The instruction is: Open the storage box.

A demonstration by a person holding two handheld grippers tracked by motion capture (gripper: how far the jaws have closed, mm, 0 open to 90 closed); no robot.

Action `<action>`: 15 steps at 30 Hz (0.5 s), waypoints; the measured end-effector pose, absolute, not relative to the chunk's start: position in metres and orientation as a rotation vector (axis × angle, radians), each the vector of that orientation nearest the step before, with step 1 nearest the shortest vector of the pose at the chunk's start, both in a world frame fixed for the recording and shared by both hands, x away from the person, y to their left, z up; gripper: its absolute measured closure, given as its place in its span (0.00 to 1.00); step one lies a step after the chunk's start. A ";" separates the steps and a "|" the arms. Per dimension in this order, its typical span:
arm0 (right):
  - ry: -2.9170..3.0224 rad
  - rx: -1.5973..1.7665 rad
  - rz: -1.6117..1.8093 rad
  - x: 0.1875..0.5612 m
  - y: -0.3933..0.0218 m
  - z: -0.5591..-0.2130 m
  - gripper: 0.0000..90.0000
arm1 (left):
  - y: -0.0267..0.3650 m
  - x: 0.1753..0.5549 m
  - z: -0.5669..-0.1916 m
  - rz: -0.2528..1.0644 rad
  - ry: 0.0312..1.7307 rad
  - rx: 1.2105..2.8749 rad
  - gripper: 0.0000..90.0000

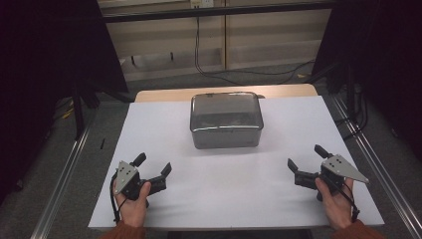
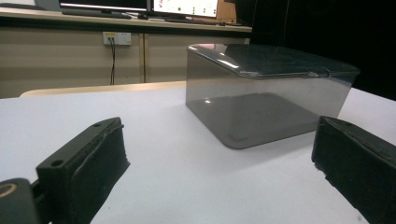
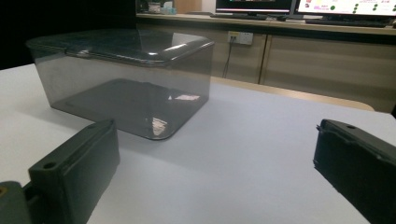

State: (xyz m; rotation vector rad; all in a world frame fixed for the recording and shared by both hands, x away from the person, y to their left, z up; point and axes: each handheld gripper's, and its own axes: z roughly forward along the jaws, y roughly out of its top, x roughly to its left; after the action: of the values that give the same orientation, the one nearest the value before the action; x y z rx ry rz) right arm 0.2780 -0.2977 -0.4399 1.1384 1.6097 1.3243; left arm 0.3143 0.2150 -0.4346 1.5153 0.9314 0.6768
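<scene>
A white table (image 1: pixel 224 194) stands in a dim room, with a low wooden counter and a wall socket behind it and monitors on top of the counter in the gripper views. At the far middle of the table sits a smoky clear plastic box (image 1: pixel 226 119) with its lid (image 1: pixel 225 108) closed; something lies inside, too dim to make out. The left gripper (image 1: pixel 154 165) rests near the front left corner, jaws spread wide and holding nothing. The right gripper (image 1: pixel 304 157) rests near the front right, jaws likewise apart and empty. Both are well apart from the box and angled toward it. This looks like the very start: nothing is yet touched. The next move probably calls for both grippers to travel forward to the box, one steadying a side wall while the other finds the lid's edge to lift it.
</scene>
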 end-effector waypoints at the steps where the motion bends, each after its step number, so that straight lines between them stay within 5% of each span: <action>1: 1.610 1.138 1.324 0.278 -0.298 -0.440 0.00 | 0.214 0.314 -0.435 0.674 0.933 1.512 0.03; 15: 1.682 1.099 1.381 0.295 -0.272 -0.442 0.00 | 0.212 0.316 -0.436 0.652 0.929 1.533 0.05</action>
State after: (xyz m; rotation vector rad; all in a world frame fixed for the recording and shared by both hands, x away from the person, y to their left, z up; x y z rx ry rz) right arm 0.2950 -0.2718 -0.4418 1.0989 1.6817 1.3807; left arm 0.3157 0.2117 -0.4358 1.5326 0.9285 0.6516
